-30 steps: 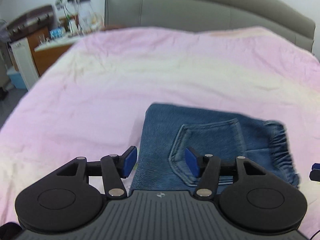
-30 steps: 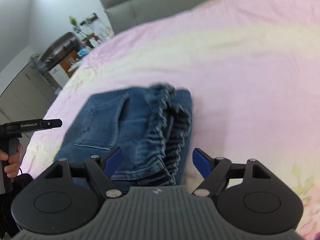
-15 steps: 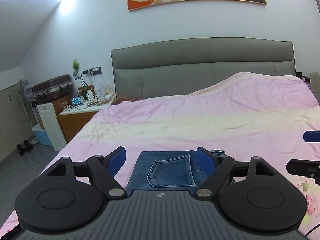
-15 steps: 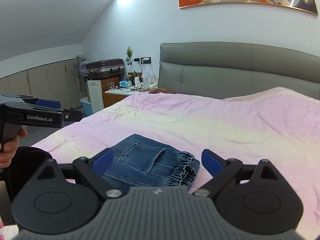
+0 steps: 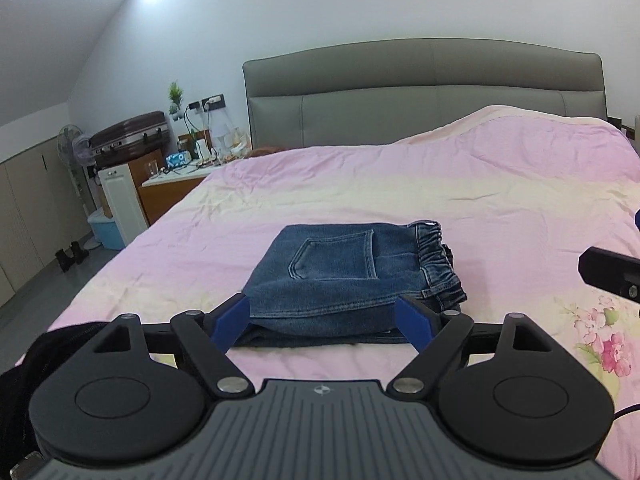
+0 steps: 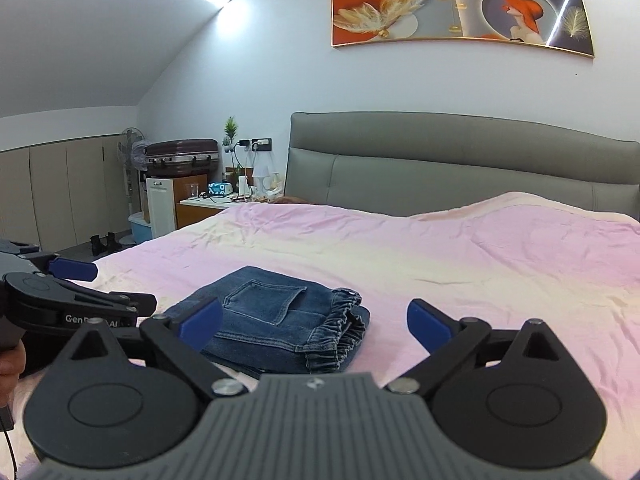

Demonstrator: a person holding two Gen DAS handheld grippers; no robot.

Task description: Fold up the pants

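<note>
Blue jeans (image 5: pixel 352 276) lie folded into a compact rectangle on the pink bedsheet (image 5: pixel 480 200), back pocket up and elastic waistband at the right. My left gripper (image 5: pixel 322 312) hovers open just short of their near edge, nothing between its blue pads. In the right wrist view the jeans (image 6: pixel 280 320) lie ahead and slightly left on the sheet (image 6: pixel 480 264). My right gripper (image 6: pixel 314 316) is held above the sheet with its jaws opening and empty. The left gripper (image 6: pixel 108 284) shows at that view's left edge, held by a hand (image 6: pixel 8 360).
A grey padded headboard (image 5: pixel 420 92) closes the far end of the bed. Left of the bed stand a cluttered nightstand (image 5: pixel 172 188), a white cabinet with a suitcase (image 5: pixel 128 136) on it, a fan and a blue bin. Floral print marks the sheet's near right corner (image 5: pixel 604 336).
Both grippers have drawn back and risen from the jeans and opened wider. The jeans, earlier right under the fingers, now lie untouched ahead of them, and the right gripper has rolled level.
</note>
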